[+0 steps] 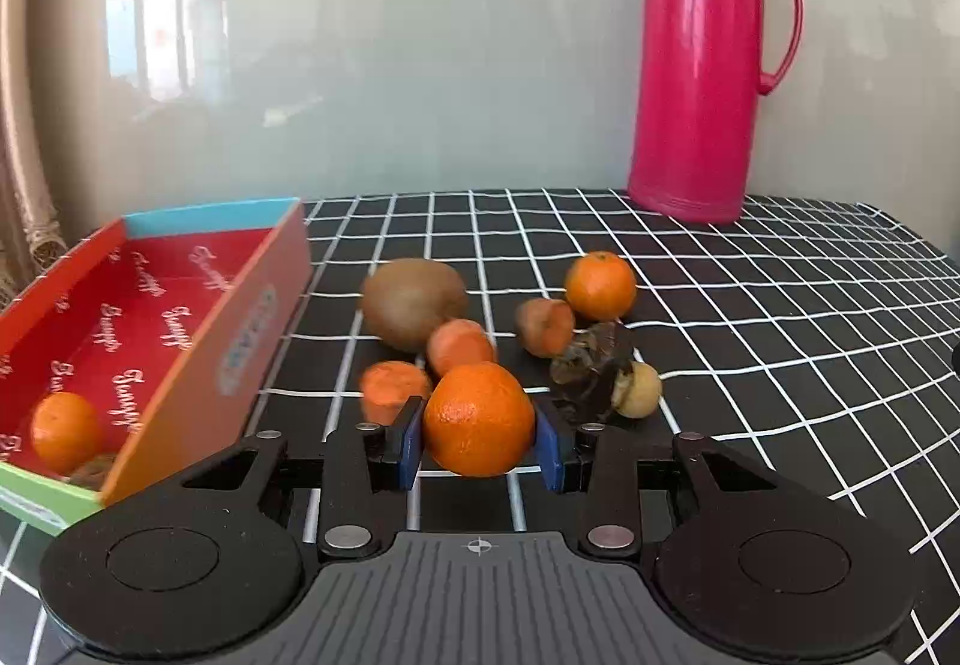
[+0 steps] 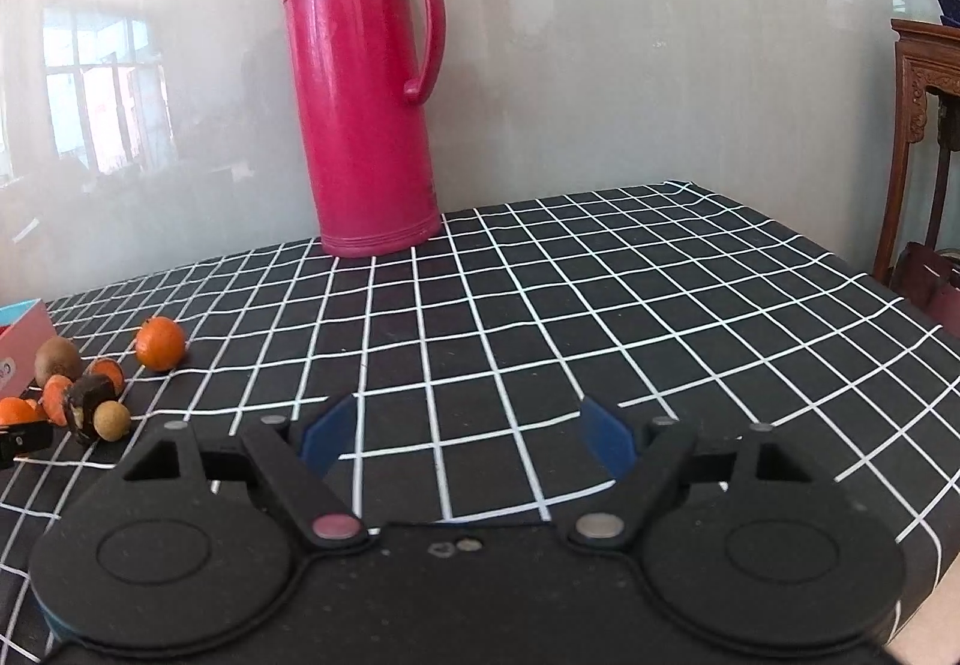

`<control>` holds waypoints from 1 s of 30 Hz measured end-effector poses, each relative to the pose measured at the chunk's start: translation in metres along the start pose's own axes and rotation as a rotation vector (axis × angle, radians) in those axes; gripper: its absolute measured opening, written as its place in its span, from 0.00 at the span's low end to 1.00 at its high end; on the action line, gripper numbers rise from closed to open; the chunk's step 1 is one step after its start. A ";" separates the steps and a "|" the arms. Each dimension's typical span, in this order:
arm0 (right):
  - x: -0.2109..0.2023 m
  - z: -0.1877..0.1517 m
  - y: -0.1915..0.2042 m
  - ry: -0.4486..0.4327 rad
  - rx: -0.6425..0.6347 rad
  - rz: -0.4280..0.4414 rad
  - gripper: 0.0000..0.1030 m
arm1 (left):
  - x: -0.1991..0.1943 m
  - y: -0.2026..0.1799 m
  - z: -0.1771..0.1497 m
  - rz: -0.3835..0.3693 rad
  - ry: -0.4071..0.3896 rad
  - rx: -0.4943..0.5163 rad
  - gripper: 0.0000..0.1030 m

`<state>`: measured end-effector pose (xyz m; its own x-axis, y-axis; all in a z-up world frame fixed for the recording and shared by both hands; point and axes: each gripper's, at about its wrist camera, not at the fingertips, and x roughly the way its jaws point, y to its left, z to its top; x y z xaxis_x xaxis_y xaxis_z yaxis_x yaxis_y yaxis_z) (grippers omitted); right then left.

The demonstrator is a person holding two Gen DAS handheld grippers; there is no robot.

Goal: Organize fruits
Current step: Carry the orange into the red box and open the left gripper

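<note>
Clamped between the blue pads (image 1: 411, 449) of the left gripper (image 1: 480, 452) is a mandarin (image 1: 478, 419), pressed from both sides and sitting just above the black tablecloth with its white grid (image 1: 750, 317). Behind it lies the rest of the fruit in a loose cluster: a brown kiwi (image 1: 413, 302), three small reddish-orange pieces (image 1: 459, 346) around it (too blurred to name with any confidence), a second mandarin (image 1: 600, 285) farther back, a dark crumpled lump (image 1: 591, 371) and a small tan round fruit (image 1: 639, 396) touching that lump. To the left stands an open cardboard box (image 1: 198, 365), red inside with white lettering, orange on its near wall and blue at its far end; one more mandarin (image 1: 65, 432) lies in its near corner beside something brown, only partly visible. A tall pink thermos flask (image 1: 714, 59) stands upright at the back of the table, against the pale wall.

Over on the right side, the right gripper (image 2: 468, 434) hangs with its jaws spread wide and nothing between them, only bare checked cloth below. It is well apart from the fruit cluster, which shows at the left edge of its view.
</note>
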<state>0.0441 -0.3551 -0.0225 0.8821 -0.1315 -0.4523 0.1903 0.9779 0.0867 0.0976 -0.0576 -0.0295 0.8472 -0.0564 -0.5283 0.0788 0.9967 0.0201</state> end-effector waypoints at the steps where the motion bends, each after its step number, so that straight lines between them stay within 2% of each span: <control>1: 0.000 0.001 0.002 -0.001 0.000 0.005 0.79 | -0.003 0.003 0.000 0.000 -0.005 -0.005 0.37; 10: -0.005 0.004 0.039 -0.008 -0.046 0.057 0.79 | -0.037 0.040 0.003 0.035 -0.085 -0.044 0.37; 17: -0.002 0.002 0.069 0.002 -0.084 0.086 0.79 | -0.057 0.083 0.004 0.110 -0.138 -0.095 0.37; 24: -0.001 -0.002 0.095 0.007 -0.110 0.117 0.79 | -0.063 0.130 0.000 0.205 -0.144 -0.162 0.37; 30: 0.001 -0.005 0.112 0.013 -0.133 0.144 0.79 | -0.057 0.152 -0.004 0.261 -0.134 -0.188 0.37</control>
<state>0.0641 -0.2452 -0.0180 0.8903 0.0124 -0.4552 0.0034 0.9994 0.0337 0.0589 0.0973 -0.0001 0.8885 0.2067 -0.4097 -0.2367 0.9713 -0.0234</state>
